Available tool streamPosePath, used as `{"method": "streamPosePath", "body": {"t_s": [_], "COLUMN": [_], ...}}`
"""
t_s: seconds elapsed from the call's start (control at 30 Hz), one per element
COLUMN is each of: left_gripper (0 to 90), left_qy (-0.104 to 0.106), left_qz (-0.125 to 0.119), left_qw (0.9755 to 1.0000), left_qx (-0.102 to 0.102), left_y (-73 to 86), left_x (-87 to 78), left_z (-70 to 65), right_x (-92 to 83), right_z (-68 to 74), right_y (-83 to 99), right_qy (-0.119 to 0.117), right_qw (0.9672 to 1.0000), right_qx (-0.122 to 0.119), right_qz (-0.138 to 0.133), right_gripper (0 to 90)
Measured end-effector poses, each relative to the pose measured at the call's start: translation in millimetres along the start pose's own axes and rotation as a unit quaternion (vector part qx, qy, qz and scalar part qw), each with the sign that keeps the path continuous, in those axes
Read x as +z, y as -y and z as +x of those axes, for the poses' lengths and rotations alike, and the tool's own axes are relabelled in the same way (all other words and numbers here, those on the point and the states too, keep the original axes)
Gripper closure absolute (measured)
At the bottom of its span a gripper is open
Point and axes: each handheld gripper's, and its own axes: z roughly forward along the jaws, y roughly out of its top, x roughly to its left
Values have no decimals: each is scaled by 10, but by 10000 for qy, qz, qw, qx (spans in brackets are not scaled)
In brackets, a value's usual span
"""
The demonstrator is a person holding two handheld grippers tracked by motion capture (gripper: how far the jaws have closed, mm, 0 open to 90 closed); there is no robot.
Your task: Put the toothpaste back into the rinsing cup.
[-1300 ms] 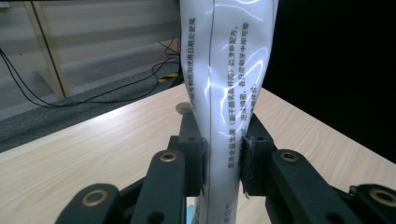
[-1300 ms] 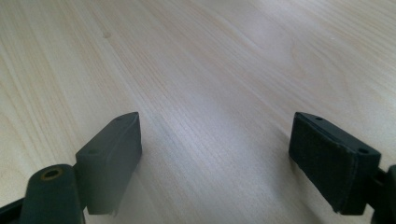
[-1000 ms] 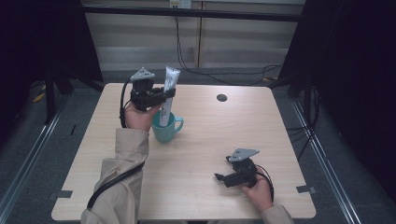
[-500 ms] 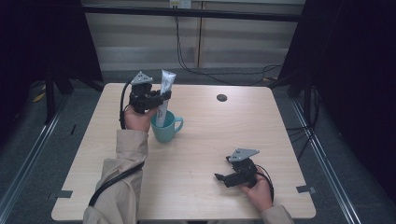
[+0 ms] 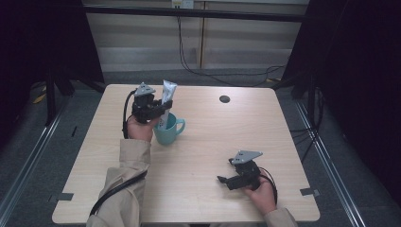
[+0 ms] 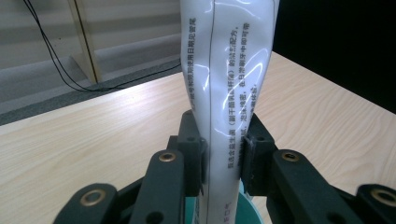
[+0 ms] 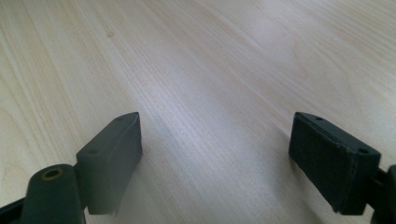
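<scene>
Toothpaste tube: white, glossy soft-plastic toothpaste tube (image 6: 229, 84) with printed text, upright, lower end inside the cup, so it can stand there.
Cup: teal ceramic cup (image 5: 166, 131) with a side handle, upright on the table's left half.
Left gripper: my left gripper (image 5: 162, 108) pinches the tube at mid-height; both black pads (image 6: 254, 149) press its flattened sides, which dent slightly.
Right gripper: my right gripper (image 7: 219, 158) rests idle near the front edge, jaws spread, nothing between them.
Table: pale, matt wood-grain table (image 5: 283, 127).
</scene>
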Motion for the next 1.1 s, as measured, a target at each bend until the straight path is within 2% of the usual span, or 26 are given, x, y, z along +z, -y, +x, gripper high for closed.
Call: {"method": "streamPosePath", "body": {"t_s": [0.07,0.33,0.5,0.67,0.87,1.1], "left_gripper": [737,732,730,713,706,702], "left_qy": [-31,-99,-161,-251,-259,-246], "left_qz": [25,-3,72,139,288,232], "left_qw": [10000,10000,9998,9996,9992,9994], "left_qx": [47,1,29,-39,-14,-22], "left_y": [24,136,202,263,356,386], "left_x": [0,-9,-18,-35,-39,-66], "left_z": [-10,-32,-43,-43,-45,-82], "right_x": [0,0,0,0,0,0], "right_z": [0,1,0,-1,0,0], "right_y": [0,0,0,0,0,0], "right_qy": [-1,-1,-2,-8,-6,-5], "right_qw": [10000,10000,10000,10000,10000,10000], "right_qx": [1,5,5,12,18,20], "right_qz": [0,1,1,-1,-4,-3], "right_gripper": [167,167,167,170,169,169]}}
